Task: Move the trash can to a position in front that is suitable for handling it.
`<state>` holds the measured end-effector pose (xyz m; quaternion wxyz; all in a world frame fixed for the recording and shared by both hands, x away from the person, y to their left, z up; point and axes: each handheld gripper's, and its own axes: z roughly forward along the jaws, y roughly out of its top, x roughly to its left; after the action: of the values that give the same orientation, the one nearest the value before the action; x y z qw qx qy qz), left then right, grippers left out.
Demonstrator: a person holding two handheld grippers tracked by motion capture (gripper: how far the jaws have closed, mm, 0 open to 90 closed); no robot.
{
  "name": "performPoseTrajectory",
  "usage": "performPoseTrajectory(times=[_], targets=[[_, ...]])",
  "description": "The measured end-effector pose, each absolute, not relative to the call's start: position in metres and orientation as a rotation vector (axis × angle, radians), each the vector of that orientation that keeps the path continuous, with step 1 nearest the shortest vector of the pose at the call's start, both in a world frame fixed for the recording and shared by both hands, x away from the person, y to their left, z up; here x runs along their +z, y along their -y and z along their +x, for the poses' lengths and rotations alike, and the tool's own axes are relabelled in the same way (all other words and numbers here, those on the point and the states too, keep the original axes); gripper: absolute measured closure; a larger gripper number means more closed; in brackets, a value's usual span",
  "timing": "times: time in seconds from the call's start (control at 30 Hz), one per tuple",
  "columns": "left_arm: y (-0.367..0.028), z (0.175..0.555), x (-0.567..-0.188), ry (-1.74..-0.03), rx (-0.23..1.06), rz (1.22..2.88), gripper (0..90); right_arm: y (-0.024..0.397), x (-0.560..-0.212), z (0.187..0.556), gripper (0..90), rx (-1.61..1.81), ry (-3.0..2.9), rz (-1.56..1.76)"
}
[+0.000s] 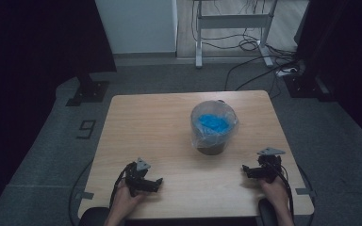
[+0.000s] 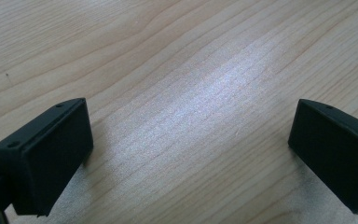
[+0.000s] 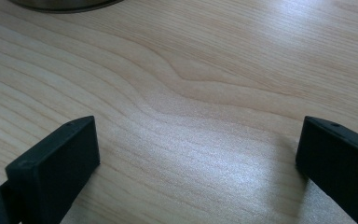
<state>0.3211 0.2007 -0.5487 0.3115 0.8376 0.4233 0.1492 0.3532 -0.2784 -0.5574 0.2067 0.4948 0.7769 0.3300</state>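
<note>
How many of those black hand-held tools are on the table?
2. The left tool is at the table's near-left edge, the right tool at its near-right edge. Both are open, empty and apart from the lined bin in the middle.

The high view looks forward and down from above the near edge, taking in the whole counter [image 1: 160, 127]. Each gripper view sits close above that same wood grain, angled down along it.
</note>
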Motion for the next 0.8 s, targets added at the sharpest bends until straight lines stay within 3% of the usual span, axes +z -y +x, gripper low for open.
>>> performPoseTrajectory(times=[0.8], targets=[[-0.2001, 0.3205, -0.5487, -1.127, 0.398, 2.207, 0.0, 0.2752, -0.5574, 0.3506, 0.0, 0.904, -2.130, 1.414]])
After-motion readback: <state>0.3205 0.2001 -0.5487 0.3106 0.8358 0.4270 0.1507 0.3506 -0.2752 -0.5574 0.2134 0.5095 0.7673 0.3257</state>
